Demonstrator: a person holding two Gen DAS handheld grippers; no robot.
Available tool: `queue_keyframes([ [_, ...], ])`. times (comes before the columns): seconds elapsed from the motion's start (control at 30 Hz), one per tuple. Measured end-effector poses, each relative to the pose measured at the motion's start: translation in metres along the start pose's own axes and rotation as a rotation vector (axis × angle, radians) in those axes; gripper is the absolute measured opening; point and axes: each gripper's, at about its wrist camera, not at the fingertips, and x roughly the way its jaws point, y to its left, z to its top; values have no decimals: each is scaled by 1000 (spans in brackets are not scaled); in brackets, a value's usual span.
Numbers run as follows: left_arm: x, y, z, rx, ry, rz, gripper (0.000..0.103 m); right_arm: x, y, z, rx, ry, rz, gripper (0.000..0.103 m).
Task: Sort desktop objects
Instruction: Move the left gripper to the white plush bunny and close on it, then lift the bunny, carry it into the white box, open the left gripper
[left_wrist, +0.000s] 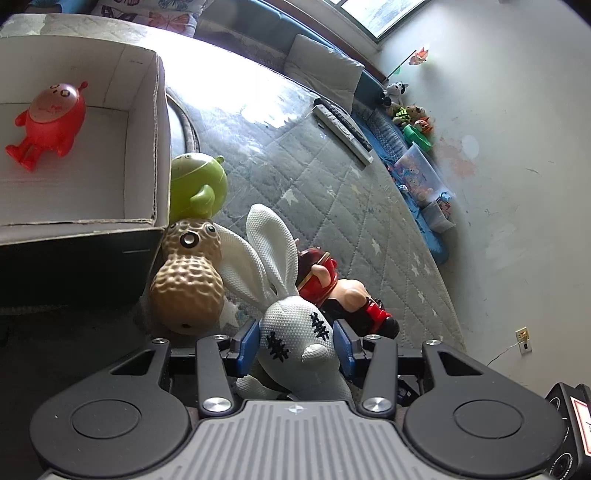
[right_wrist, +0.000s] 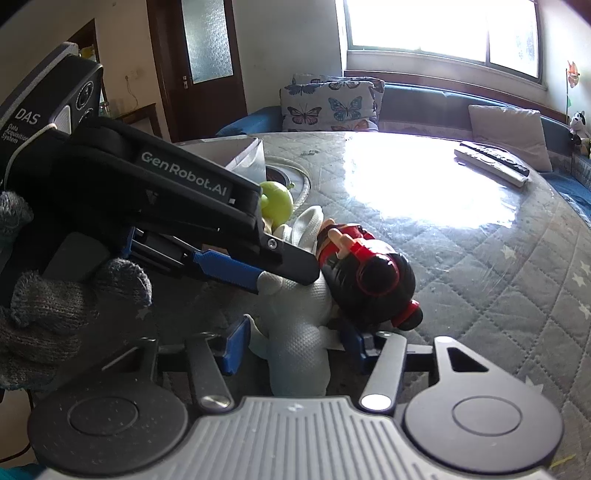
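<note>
The left gripper (left_wrist: 296, 341) is sitting with its blue pads on both sides of the white bunny (left_wrist: 295, 332); the jaws are pressing on the bunny's head, so it looks held, ready to be lifted into the box (left_wrist: 142, 122); the bunny is lying on the quilted table (left_wrist: 332, 192), squeezed between the peanut toy (left_wrist: 186, 280) and the red and black doll (left_wrist: 340, 291).

The right gripper (right_wrist: 291, 341) is reaching around the bunny's body (right_wrist: 295, 339) too; its jaws are standing apart on each side, and I cannot tell if they are touching it; maybe it is helping to steady the bunny.

The left view is showing the inside of the box, where a red toy (left_wrist: 48, 125) is lying already, and the green toy (left_wrist: 197, 184) leaning by the box wall; the right view is hiding most of that behind the left gripper (right_wrist: 280, 273); but it is showing the gloved hand (right_wrist: 55, 310) holding that gripper, and the doll's back (right_wrist: 369, 280) lying against the bunny.
</note>
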Motion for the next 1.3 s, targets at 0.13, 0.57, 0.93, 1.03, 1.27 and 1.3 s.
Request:
queue_keyframes([
  [0.13, -2, -1, -3, 16, -5, -1, 43, -4, 5, 0, -13, 2, -3, 39],
  [0.57, -53, -10, -6, 37, -87, -17, 40, -33, 33, 15, -65, -56, 18, 36],
  [0.93, -133, -3, 32, 53, -313, 30, 40, -30, 82, 87, -192, -192, 94, 36],
  [1.03, -150, 8, 50, 38, -365, 56, 40, -18, 98, 108, -222, -219, 131, 36],
  [1.27, -172, 52, 91, -9, -440, 126, 40, 32, 135, 152, -254, -219, 215, 36],
  [1.3, -171, 60, 96, -17, -440, 137, 40, 39, 138, 155, -253, -211, 223, 36],
])
